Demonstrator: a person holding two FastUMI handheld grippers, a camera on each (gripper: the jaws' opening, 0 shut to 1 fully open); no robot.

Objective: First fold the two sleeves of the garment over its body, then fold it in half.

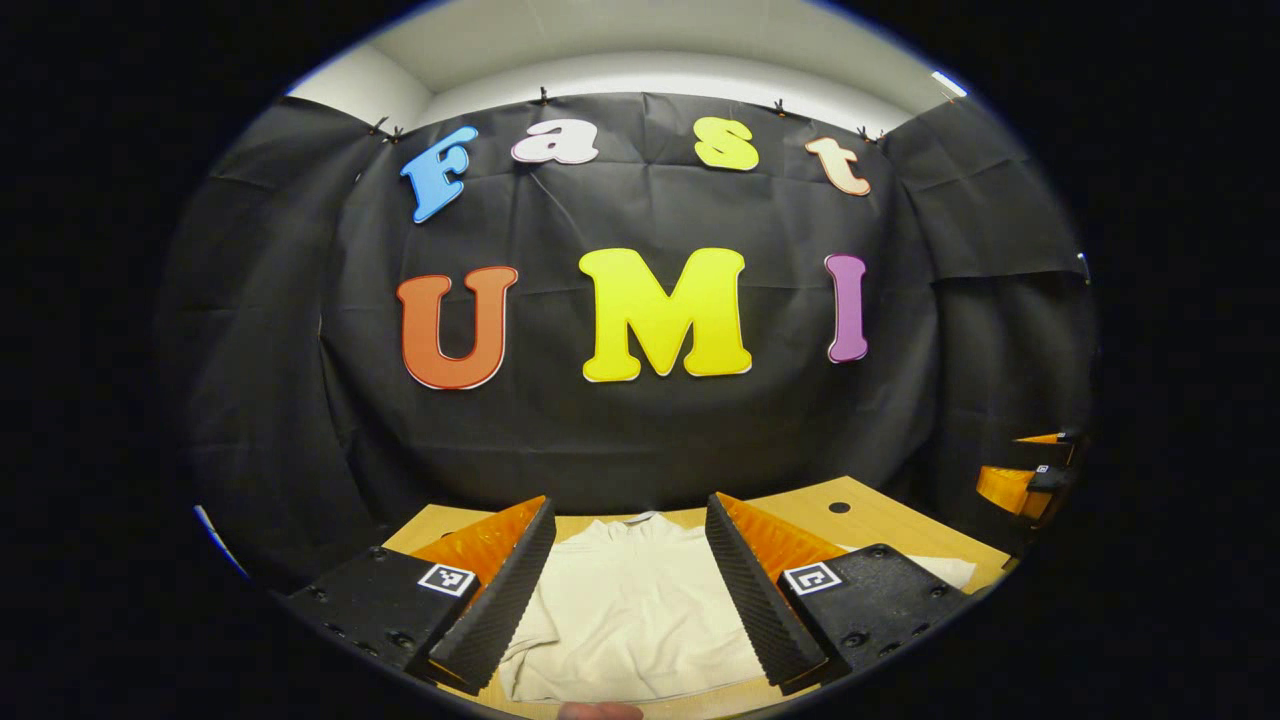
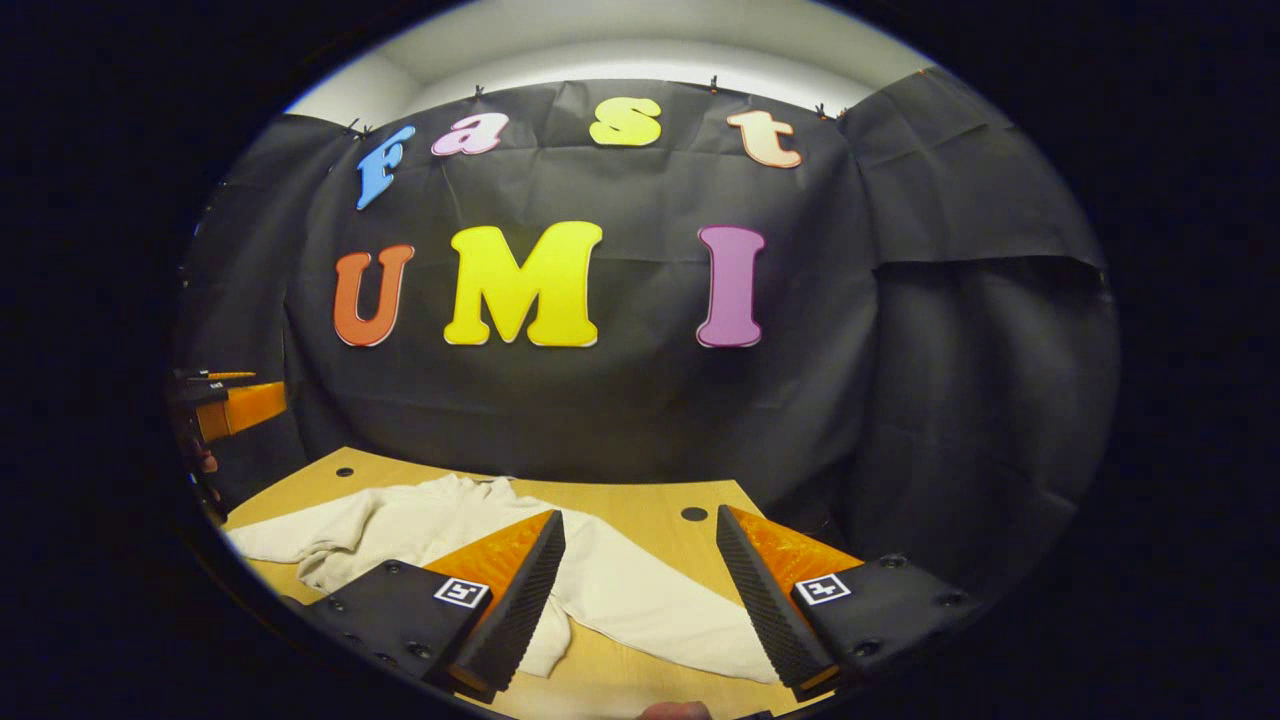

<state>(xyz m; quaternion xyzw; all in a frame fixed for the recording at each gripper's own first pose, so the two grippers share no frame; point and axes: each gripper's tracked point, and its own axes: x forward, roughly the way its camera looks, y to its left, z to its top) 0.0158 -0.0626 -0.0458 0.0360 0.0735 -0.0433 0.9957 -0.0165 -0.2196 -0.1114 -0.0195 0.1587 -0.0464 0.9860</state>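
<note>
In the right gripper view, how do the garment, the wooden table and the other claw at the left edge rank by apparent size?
1. wooden table, largest, though the garment hides much of it.
2. garment, cream, spread across the table.
3. left claw, smallest; it is farther from the camera, so its true size is unsure.

Wooden bench (image 2: 640, 505) with a pale garment (image 2: 640, 600) spread on it.

The light wood bench top stands against the black cloth wall and has small dark round holes near its far edge, seen in both gripper views. A cream garment (image 1: 630, 610) lies directly on the wood, rumpled rather than flat; in the right gripper view one sleeve (image 2: 290, 540) stretches out toward the left edge while the cloth runs toward the near right.
</note>
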